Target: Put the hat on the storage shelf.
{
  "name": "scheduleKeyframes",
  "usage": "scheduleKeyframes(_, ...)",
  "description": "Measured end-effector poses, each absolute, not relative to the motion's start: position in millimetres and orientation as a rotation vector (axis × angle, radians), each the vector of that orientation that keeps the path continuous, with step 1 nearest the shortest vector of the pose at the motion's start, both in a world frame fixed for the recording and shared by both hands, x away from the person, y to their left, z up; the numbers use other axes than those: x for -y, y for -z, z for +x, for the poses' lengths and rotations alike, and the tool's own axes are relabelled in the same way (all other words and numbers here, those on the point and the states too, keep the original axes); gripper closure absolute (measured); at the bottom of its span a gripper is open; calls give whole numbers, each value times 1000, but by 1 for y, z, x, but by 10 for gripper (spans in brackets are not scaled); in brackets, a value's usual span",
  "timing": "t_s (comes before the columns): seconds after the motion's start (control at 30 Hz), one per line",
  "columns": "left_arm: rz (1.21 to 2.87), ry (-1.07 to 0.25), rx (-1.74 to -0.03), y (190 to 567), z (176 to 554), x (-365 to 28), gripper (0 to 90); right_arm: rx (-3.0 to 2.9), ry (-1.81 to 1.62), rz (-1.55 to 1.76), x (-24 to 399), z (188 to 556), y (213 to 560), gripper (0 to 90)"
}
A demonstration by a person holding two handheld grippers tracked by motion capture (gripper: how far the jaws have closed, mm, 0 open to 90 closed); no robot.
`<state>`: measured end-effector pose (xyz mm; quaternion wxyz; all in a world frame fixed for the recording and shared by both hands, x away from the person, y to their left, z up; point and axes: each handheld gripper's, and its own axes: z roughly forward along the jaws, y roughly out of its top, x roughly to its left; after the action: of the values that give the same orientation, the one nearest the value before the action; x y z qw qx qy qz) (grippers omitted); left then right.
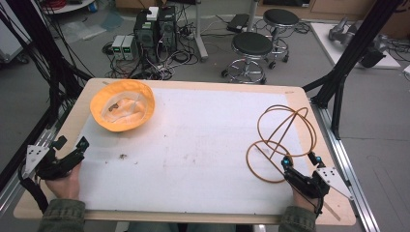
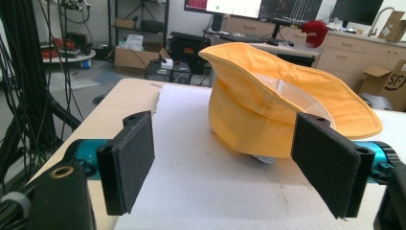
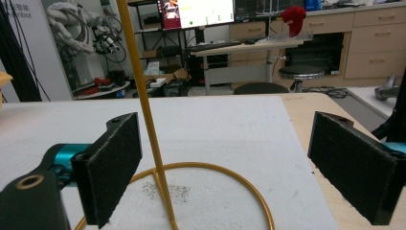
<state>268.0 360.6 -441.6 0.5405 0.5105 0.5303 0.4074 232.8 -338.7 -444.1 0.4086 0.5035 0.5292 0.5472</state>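
I see the left gripper (image 1: 71,148) at the worktop's (image 1: 203,86) near left edge, jaws wide apart and holding nothing, with the yellow hat (image 1: 122,105) ahead of it at the far left of the white mat (image 1: 193,150), lying brim-up with its pale lining showing. Right gripper (image 1: 300,162) sits at the near right, jaws also spread and empty, right at the base ring of the gold wire stand (image 1: 283,140). In the right gripper view the stand's upright rod (image 3: 143,110) rises just beside the left jaw, base ring flat on the mat.
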Motion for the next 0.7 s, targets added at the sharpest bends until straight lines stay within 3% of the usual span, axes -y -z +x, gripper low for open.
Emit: scheduleKeyframes(0.7,1300,-1004,-1186,407,293,-343,242,-1322,-1382,1271,339,231,443,102)
